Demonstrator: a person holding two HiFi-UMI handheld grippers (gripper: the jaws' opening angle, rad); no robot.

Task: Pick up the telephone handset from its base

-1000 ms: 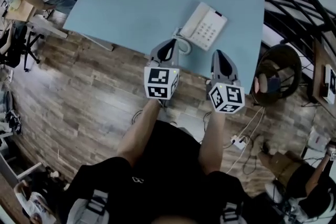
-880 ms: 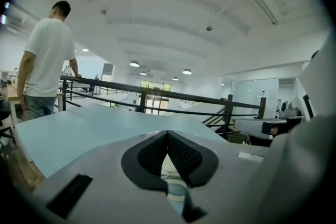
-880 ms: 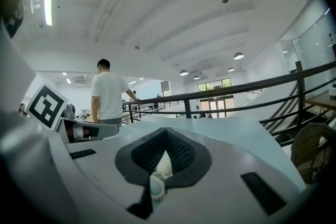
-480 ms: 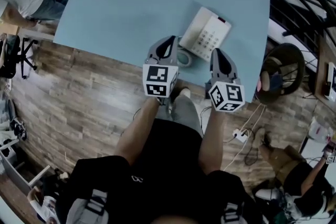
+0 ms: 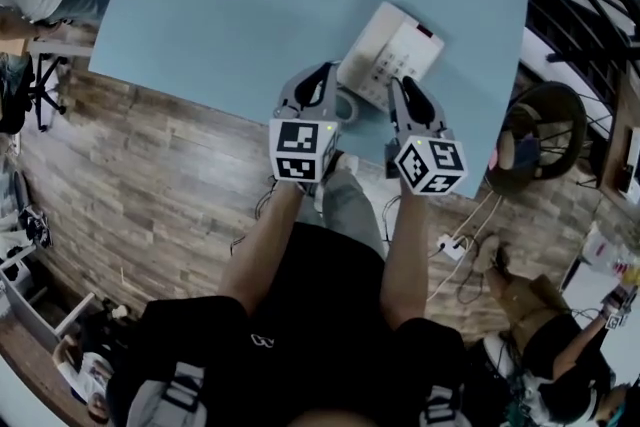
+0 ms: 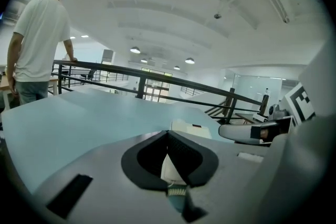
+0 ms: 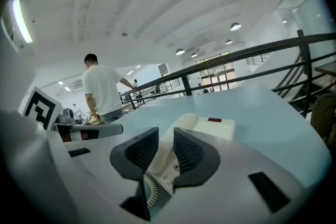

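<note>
A white telephone [image 5: 400, 55] sits near the front right edge of the light blue table [image 5: 220, 5]. Its handset [image 5: 365, 45] lies on the base along the left side, and the coiled cord [image 5: 345, 107] curls at the near end. My left gripper [image 5: 322, 80] is shut and empty, just left of the cord. My right gripper [image 5: 400, 87] reaches over the phone's near end. In the right gripper view the right gripper [image 7: 165, 134] has just been opening; the handset [image 7: 184, 124] and cord [image 7: 152, 194] show through the gap, untouched. In the left gripper view the left gripper [image 6: 168, 134] has its tips together.
A person in a white shirt [image 6: 39, 39] stands at the far side by a black railing [image 6: 142, 78]. A dark round chair [image 5: 535, 135] stands right of the table on the wood floor [image 5: 150, 175]. Cables and a power strip [image 5: 452, 250] lie near my feet.
Both grippers have moved forward and down, closing in on the phone's near end. The right jaws have parted. The left jaws remain together.
</note>
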